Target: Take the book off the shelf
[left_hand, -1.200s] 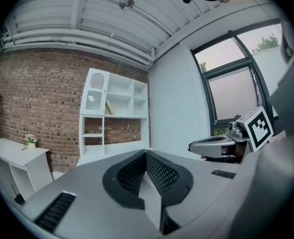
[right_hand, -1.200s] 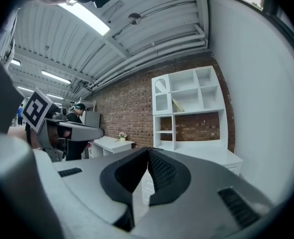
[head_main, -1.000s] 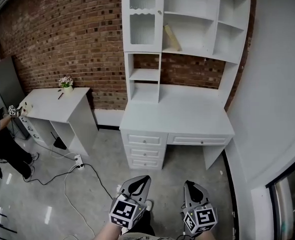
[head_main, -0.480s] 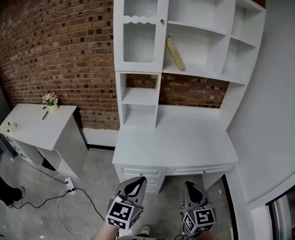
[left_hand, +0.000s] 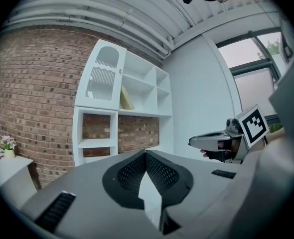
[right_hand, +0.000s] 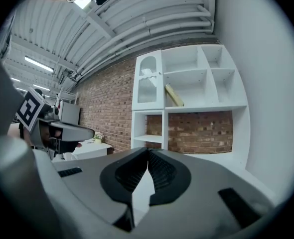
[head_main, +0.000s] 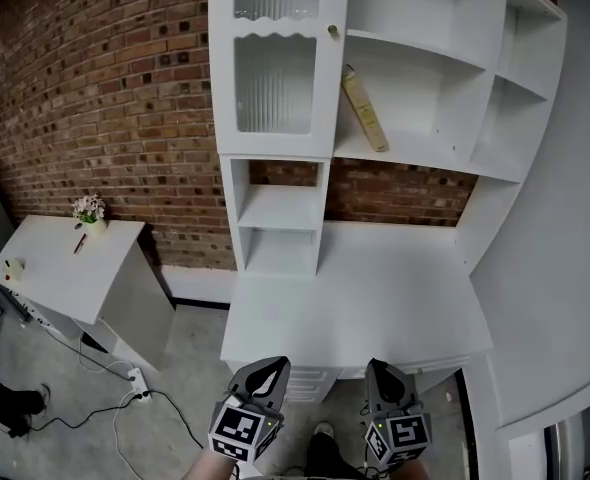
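A tan book point(head_main: 364, 109) leans tilted on the middle shelf of the white shelf unit point(head_main: 445, 158), against the left wall of its compartment. The book point(left_hand: 125, 98) shows small in the left gripper view, and the book point(right_hand: 174, 95) also in the right gripper view. Both grippers hang low in front of the desk, far below the book. My left gripper point(head_main: 267, 374) is shut with nothing between its jaws. My right gripper point(head_main: 383, 376) is shut and empty too.
A white desk top point(head_main: 355, 303) lies under the shelves. A glass-fronted cabinet door point(head_main: 273, 73) is left of the book. A small white table point(head_main: 60, 268) with a flower pot point(head_main: 89, 211) stands at the left. Cables point(head_main: 145, 400) run over the floor.
The view has closed in on the shelf unit and desk; the book sits larger and higher in the picture. Both grippers stay shut at the bottom edge.
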`<state>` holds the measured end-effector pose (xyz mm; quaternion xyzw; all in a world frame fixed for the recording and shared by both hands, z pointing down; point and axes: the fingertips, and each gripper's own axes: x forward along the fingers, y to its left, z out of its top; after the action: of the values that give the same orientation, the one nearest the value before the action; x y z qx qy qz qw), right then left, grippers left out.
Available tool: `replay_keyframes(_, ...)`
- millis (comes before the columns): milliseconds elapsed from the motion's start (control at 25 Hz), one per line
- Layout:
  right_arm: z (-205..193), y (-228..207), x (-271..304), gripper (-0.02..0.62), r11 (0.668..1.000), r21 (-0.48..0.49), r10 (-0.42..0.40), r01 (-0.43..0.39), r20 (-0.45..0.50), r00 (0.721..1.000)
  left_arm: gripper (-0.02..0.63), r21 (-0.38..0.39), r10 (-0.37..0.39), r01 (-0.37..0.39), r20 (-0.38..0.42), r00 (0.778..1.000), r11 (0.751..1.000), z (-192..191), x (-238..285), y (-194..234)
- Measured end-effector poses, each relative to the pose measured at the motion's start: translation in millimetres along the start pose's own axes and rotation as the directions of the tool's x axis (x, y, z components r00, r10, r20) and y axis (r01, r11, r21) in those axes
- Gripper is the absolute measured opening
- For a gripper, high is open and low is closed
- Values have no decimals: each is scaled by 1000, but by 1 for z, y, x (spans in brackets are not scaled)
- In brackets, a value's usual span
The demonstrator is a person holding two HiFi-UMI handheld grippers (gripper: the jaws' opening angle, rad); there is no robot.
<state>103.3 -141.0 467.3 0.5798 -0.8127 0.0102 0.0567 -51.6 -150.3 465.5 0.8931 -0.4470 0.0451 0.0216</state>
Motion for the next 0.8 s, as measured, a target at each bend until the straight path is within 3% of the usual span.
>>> replay_keyframes(480, 49, -96, 163, 6, 996, -30, 86, -83, 83, 993, 6, 42, 117, -120, 61, 991, 992, 52, 146, 80)
replay_keyframes(800, 101, -147, 246, 6, 989, -86, 127, -117, 129, 983, 6, 62, 125, -130, 80, 989, 990, 80, 231, 112)
